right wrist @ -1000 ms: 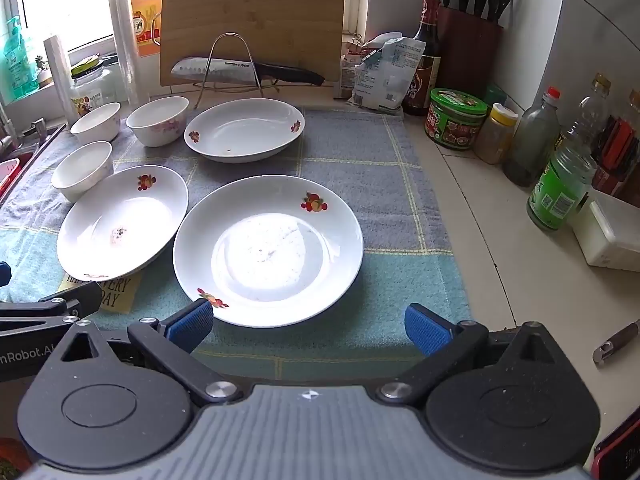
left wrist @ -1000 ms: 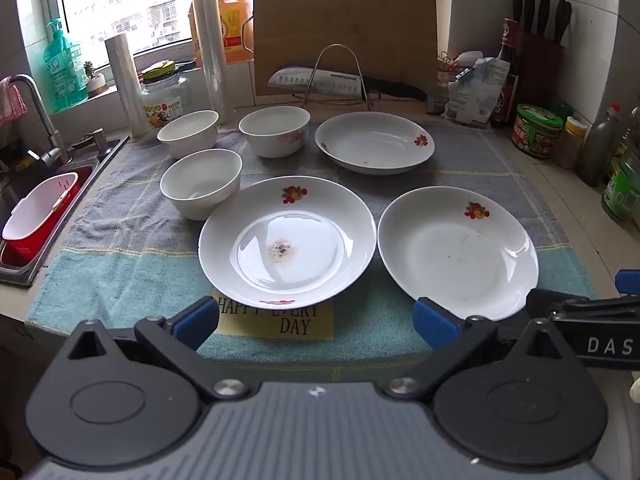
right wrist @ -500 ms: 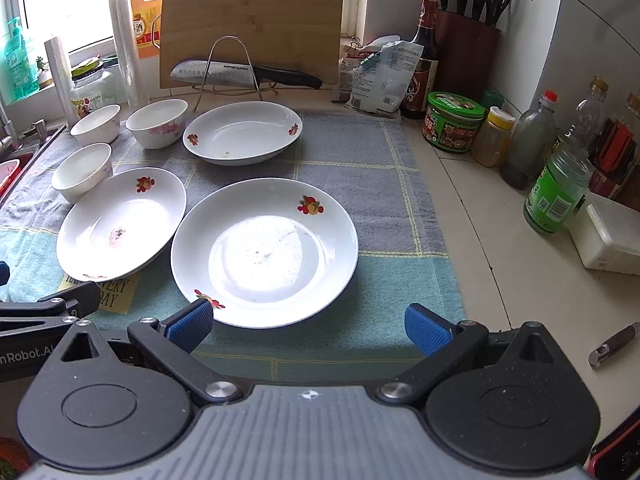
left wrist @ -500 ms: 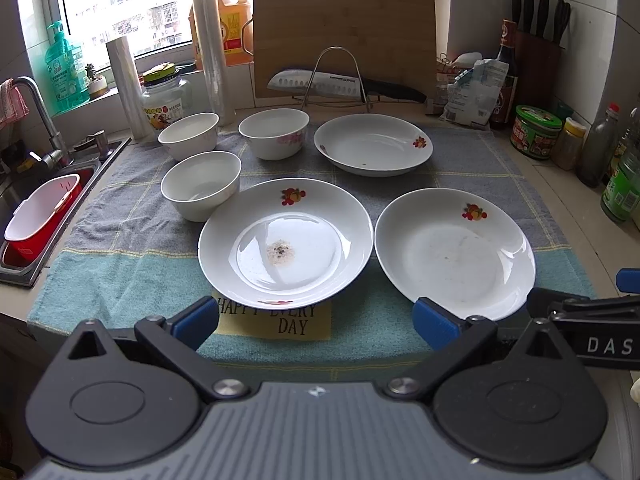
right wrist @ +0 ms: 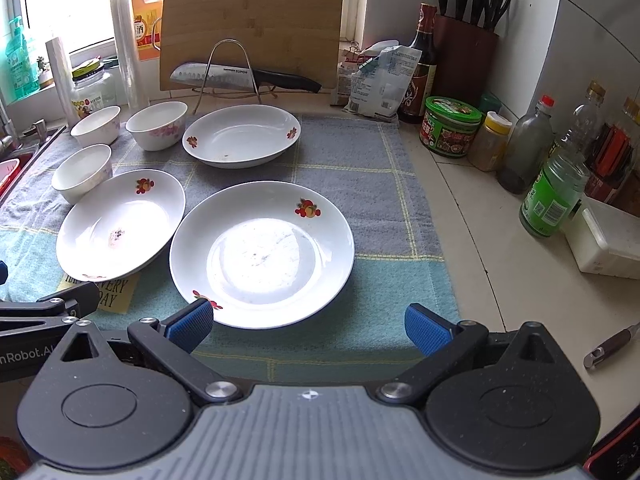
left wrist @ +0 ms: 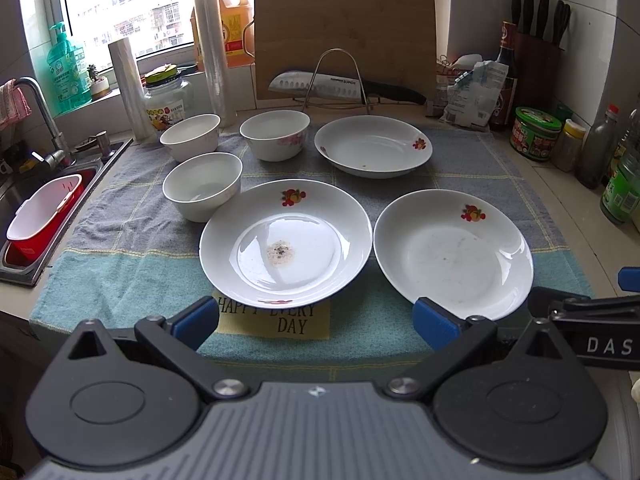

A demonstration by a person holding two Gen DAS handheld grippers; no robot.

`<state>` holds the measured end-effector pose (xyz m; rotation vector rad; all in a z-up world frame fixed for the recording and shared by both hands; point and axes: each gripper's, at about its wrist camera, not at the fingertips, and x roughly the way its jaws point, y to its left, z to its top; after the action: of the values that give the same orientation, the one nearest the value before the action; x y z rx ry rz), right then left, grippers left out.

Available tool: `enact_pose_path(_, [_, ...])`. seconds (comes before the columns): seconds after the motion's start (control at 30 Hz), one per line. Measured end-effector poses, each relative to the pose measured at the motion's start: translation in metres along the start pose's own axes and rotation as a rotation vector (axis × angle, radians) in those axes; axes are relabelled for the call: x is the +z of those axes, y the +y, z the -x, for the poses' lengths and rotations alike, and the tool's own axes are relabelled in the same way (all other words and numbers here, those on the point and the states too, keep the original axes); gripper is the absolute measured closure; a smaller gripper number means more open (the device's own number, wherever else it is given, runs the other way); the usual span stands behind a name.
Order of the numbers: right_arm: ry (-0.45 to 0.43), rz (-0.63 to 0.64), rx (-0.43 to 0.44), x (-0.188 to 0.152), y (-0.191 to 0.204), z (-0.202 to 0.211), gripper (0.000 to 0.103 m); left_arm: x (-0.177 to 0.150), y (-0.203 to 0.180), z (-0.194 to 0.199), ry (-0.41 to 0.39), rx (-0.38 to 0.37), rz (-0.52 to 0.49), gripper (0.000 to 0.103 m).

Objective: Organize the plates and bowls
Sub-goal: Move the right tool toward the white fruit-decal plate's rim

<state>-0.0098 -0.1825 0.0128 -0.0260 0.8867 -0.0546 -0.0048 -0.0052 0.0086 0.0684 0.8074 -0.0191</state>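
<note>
Both pairs of tongs hang at the near edge of the counter (right wrist: 472, 216), spread wide with nothing in them: the left tongs (left wrist: 316, 322) before the stained plate (left wrist: 286, 242), the right tongs (right wrist: 308, 326) before the near-right plate (right wrist: 262, 254). A third plate (left wrist: 374, 146) and three bowls (left wrist: 202, 186) sit behind on the towel (left wrist: 120, 264).

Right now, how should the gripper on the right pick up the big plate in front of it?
Probably by the near rim of the plate. It lies flat on the towel, and its sloped edge lifts off the cloth, leaving room for a finger beneath. The right gripper is open just in front, so come in low from the near side and pinch that edge.
</note>
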Motion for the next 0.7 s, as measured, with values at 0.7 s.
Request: enact_pose_path(0.7, [-0.014,0.023,-0.017,0.0010,0.0009,0.0021,0.000,0.0009,0.0019,0.0026,0.007,-0.015,0.002,0.001])
